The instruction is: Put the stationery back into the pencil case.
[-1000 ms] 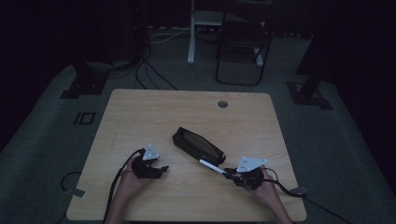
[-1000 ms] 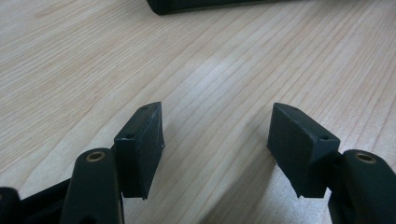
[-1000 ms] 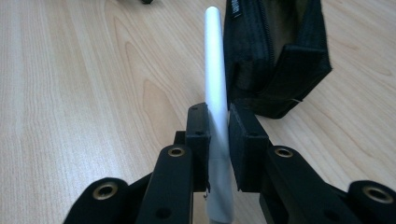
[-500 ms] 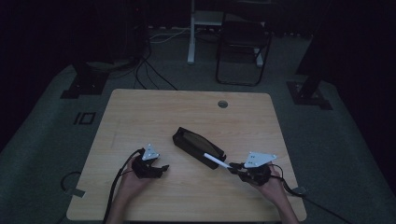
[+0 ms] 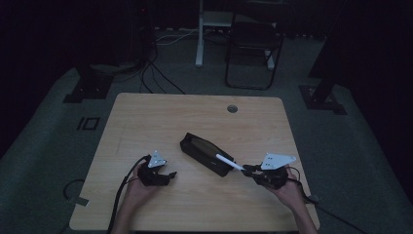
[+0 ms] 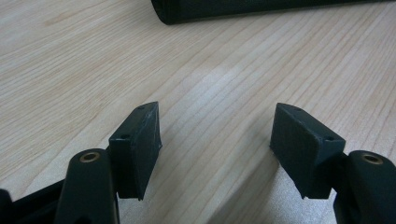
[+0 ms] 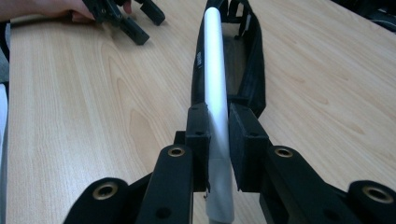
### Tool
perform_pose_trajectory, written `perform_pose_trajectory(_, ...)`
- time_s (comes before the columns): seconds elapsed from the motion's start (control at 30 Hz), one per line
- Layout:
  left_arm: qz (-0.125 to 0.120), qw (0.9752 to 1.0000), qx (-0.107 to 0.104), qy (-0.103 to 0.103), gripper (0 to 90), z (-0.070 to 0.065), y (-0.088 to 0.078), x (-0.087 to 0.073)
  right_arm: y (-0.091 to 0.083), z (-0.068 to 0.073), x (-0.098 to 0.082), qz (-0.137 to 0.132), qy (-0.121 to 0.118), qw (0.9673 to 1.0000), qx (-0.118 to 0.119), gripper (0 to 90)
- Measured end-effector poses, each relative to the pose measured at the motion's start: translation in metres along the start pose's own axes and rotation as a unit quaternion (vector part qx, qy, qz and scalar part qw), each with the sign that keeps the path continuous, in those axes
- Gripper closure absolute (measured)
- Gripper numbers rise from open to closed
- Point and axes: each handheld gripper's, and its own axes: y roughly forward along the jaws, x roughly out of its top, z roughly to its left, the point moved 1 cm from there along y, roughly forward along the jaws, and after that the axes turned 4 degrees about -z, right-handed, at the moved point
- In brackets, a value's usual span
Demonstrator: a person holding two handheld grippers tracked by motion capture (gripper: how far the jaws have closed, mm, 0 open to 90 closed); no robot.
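Note:
A black pencil case (image 5: 202,150) lies open, slantwise, in the middle of the wooden table (image 5: 160,117). My right gripper (image 5: 246,168) is at the case's near right end, shut on a white pen (image 5: 226,161) whose tip points over the case. In the right gripper view the pads (image 7: 200,140) clamp the pen (image 7: 215,65) above the case's open mouth (image 7: 254,70). My left gripper (image 5: 169,176) rests low on the table to the left of the case. Its jaws (image 6: 217,149) stand open with bare wood between them. The case's edge (image 6: 261,7) lies beyond.
A round cable hole (image 5: 232,108) sits near the table's far edge. On the floor beyond the table stand a dark chair (image 5: 253,44) and stand bases with cables. The left hand and its gripper (image 7: 133,21) appear far off in the right gripper view.
My right gripper has lifted the pen and shifted a little right, so the pen's tip now hangs over the case's near end. The left gripper has stayed put.

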Motion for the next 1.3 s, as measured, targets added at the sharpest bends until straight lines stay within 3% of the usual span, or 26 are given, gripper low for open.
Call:
perform_pose_trajectory(0.43, -0.004, 1.0, 0.002, -0.002, 33.9, 0.0, 0.001, 0.0, -0.012, -0.012, 0.009, -0.014, 0.003, 0.9999, -0.006, 78.8)
perform_pose_trajectory(1.3, -0.004, 1.0, 0.002, -0.002, 33.8, 0.0, 0.001, 0.0, -0.02, -0.019, 0.021, -0.021, -0.001, 0.9997, -0.012, 78.9)
